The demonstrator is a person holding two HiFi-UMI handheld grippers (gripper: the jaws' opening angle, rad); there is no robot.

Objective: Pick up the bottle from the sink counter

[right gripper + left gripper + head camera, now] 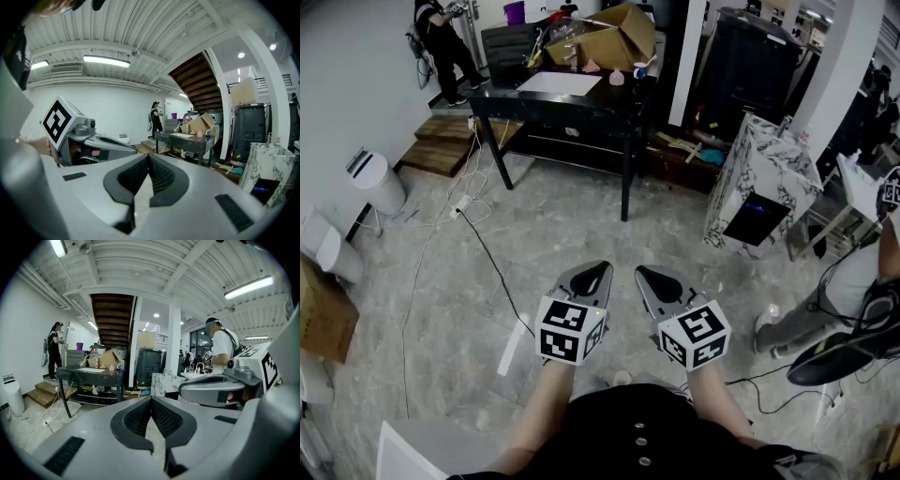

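Both grippers are held side by side at waist height over the grey floor, pointing forward. My left gripper [598,272] [151,399] is shut with nothing between its jaws. My right gripper [645,274] [149,157] is also shut and empty. Each shows in the other's view: the right one [211,387] and the left one [93,140]. A white counter with a tap [199,371] shows far off in the left gripper view, beside a standing person. Any bottle on it is too small to tell.
A black table [502,98] with a cardboard box [609,37] and small items stands ahead. A marble-patterned cabinet [759,178] is at the right. Cables [478,234] trail across the floor. A white bin [375,183] stands left. A person [441,47] stands at the back, another [853,300] close right.
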